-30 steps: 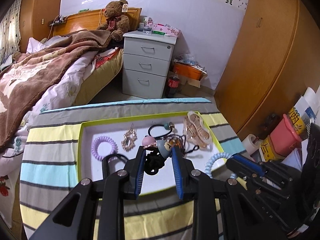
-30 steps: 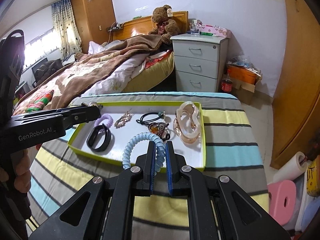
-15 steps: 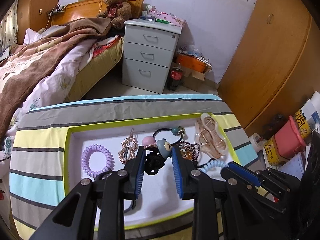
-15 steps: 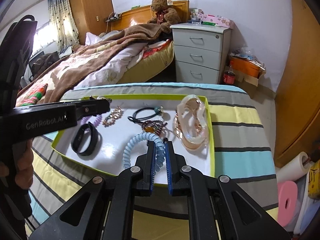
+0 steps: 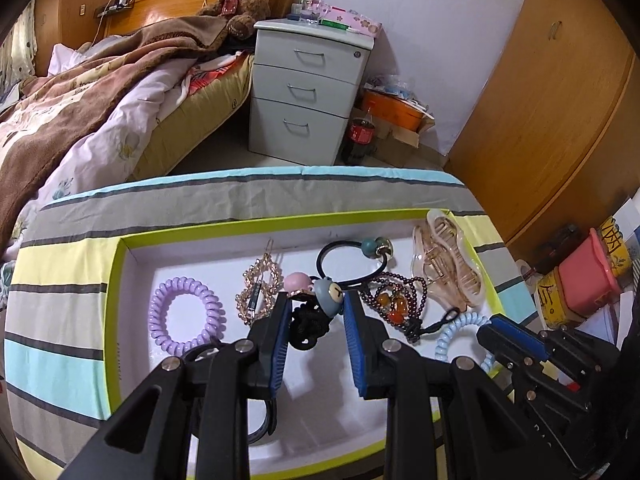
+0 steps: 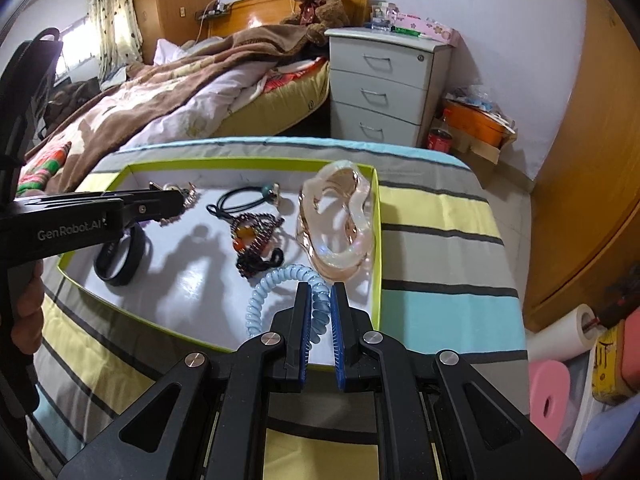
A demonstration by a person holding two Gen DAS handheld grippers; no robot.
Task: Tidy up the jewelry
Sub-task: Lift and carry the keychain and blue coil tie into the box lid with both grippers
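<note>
A green-rimmed white tray (image 5: 120, 280) (image 6: 376, 240) lies on the striped cloth and holds the jewelry. My left gripper (image 5: 314, 312) is shut on a black hair tie with pink and blue charms (image 5: 316, 304) and holds it over the tray's middle. My right gripper (image 6: 319, 304) is shut on a light blue coil hair tie (image 6: 276, 284), seen also in the left wrist view (image 5: 456, 330), low over the tray's near right corner.
In the tray lie a purple coil tie (image 5: 184, 312), a gold hair clip (image 5: 260, 288), a black beaded tie (image 5: 352, 256), a dark bead bracelet (image 5: 394, 300), a clear pink claw clip (image 5: 444, 264) and a black band (image 6: 120, 256). Bed and nightstand (image 5: 308, 92) stand behind.
Both grippers have moved forward over the tray with their hair ties still held. The blue coil tie now sits lower, near the tray floor.
</note>
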